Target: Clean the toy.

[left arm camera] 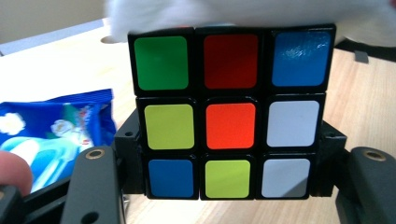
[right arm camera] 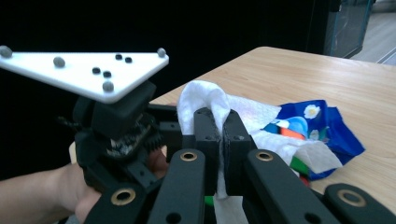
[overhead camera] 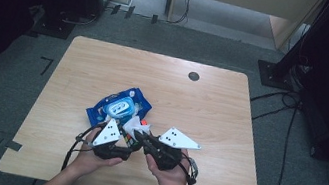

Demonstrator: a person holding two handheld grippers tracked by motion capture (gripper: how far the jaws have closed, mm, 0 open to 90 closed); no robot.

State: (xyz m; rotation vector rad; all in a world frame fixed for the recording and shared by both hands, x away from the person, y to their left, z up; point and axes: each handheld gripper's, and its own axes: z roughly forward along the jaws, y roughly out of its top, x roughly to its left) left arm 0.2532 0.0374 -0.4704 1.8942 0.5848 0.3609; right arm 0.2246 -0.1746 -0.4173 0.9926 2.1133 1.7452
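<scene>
Glossy puzzle cube, black frame with coloured square stickers, clamped between jaws of left gripper. Soft crinkled white wipe pinched by closed right gripper, draped over cube. Crumpled blue plastic wipe pack lying just behind on pale wood-grain table. Grey carpet floor around; room dark.

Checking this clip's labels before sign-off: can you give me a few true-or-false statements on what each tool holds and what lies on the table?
1. The left tool holds a colour cube. True.
2. The right tool stands open with nothing in it. False: it is shut on a white wipe.
3. A blue wipe packet lies on the table. True.
4. The cube's centre sticker facing the left gripper view is green. False: it is orange.
</scene>
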